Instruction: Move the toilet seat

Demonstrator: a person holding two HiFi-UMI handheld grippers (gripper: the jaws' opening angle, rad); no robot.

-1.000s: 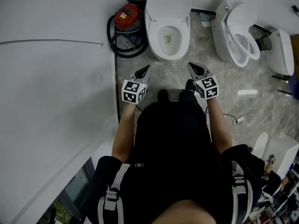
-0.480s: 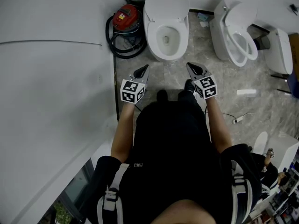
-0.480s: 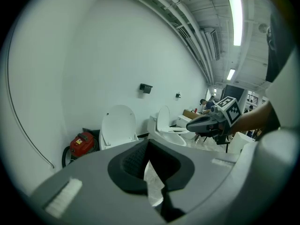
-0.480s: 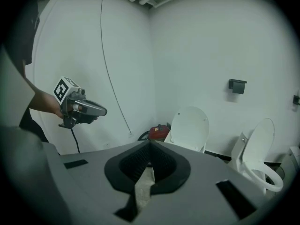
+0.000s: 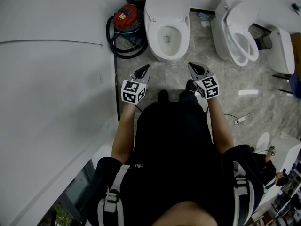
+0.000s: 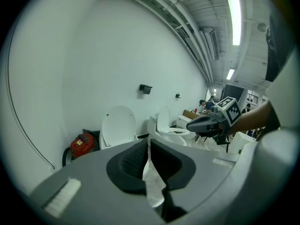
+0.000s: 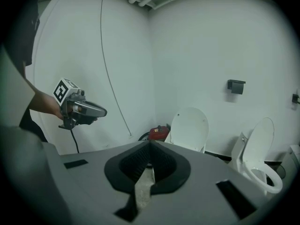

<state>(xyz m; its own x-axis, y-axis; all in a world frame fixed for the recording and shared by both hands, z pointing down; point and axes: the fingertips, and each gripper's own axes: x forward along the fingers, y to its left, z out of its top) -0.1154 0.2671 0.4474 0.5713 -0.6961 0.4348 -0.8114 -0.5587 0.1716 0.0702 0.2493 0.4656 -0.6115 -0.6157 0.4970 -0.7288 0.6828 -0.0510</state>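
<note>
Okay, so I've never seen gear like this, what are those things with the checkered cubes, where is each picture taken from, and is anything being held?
A person holds a tool in each hand: the left gripper and the right gripper; the cubes are part of them. One picture comes from a camera on the person's head, looking down; the other two come from cameras riding on the grippers, each looking forward from its gripper. On the marble floor stands a toilet with its lid up, a red vacuum cleaner left of it and a second toilet to the right. Nothing is held: the right fingers are shut, and the left fingers have just opened a crack, with nothing between them.
</note>
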